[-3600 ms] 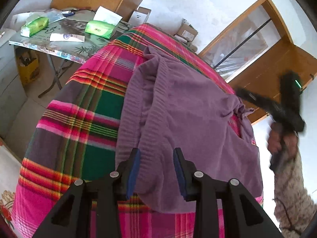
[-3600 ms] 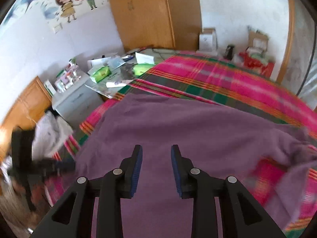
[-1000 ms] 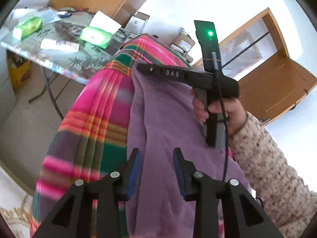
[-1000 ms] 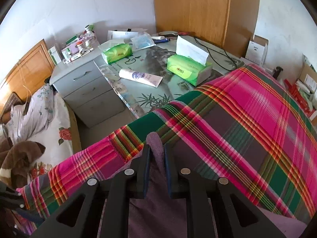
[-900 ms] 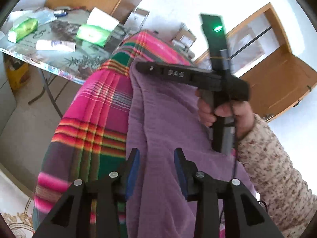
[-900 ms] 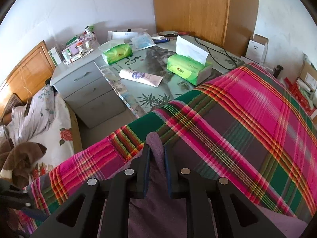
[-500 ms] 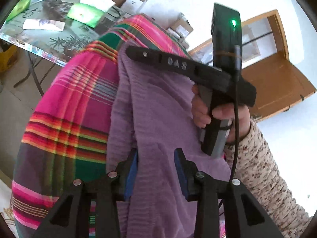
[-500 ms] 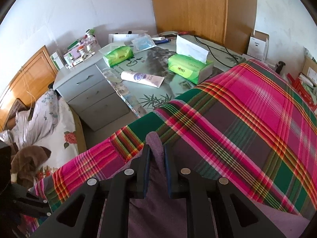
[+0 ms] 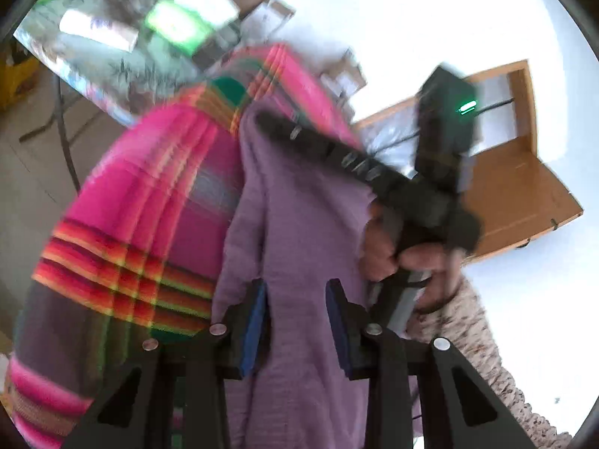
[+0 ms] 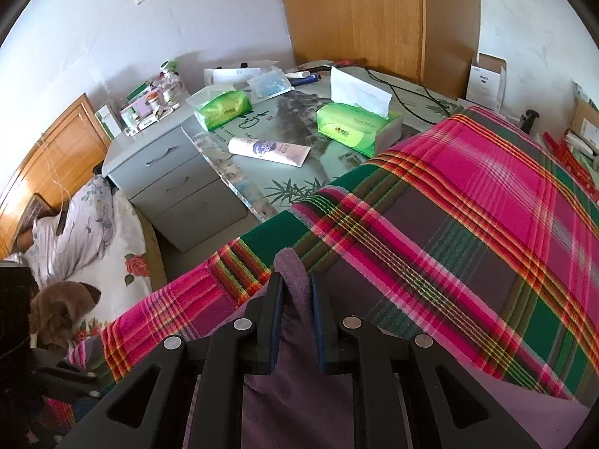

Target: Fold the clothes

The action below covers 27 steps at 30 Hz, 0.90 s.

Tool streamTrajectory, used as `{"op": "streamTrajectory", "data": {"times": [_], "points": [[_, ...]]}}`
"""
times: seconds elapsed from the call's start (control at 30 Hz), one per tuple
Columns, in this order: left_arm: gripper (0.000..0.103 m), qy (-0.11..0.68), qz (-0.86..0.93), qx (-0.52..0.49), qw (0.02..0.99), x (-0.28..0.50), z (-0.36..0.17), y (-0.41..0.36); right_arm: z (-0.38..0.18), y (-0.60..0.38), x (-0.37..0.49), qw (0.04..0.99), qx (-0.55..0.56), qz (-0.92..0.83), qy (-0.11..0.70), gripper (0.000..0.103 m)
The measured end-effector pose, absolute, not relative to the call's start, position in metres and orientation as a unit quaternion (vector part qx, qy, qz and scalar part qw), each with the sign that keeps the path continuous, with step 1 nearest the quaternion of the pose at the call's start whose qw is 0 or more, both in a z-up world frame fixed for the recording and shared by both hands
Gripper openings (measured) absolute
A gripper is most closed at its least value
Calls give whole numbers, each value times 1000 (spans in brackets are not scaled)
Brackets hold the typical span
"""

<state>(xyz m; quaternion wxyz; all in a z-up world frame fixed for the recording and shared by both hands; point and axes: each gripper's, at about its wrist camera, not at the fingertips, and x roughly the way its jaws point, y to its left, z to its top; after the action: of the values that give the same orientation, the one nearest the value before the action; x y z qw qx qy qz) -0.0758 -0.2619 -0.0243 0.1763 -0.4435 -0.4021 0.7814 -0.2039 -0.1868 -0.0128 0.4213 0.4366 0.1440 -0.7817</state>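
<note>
A purple garment [image 9: 299, 247] is spread on the plaid bed [image 10: 468, 224], mid-frame. Its corner is pinched in the right tool [image 10: 295, 299]; the left tool [image 9: 295, 310] is closing around cloth, not yet gripping. Next, a firm grip and a fold-over are probably called for.

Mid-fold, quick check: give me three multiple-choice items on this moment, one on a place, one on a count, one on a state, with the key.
1. Where does the white tube lie?
A. on the plaid blanket
B. on the printed table
C. on the grey drawers

2. How many green tissue packs are on that table?
A. one
B. two
C. four

3. The right claw is:
A. wide open
B. pinching the purple garment
C. holding the tube

Key: B, it rests on the table's printed top; B, one soft pack and one box; B, a fold of purple garment sits between its pads.
</note>
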Motion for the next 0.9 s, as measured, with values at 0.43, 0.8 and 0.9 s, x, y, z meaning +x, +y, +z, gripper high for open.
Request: {"op": "streamTrajectory", "data": {"times": [0.43,0.8,0.9], "points": [[5,-388,766,-474,198,-59,-31,-249,-13,-185,-205,427,437,-779,139,16],[4,-399,786,-450,148,-40,-23,-278,10,-193,-191,423,390,-801,164,11],[4,-404,780,-457,142,-37,-26,-282,7,-204,-187,414,386,-803,186,11]]}}
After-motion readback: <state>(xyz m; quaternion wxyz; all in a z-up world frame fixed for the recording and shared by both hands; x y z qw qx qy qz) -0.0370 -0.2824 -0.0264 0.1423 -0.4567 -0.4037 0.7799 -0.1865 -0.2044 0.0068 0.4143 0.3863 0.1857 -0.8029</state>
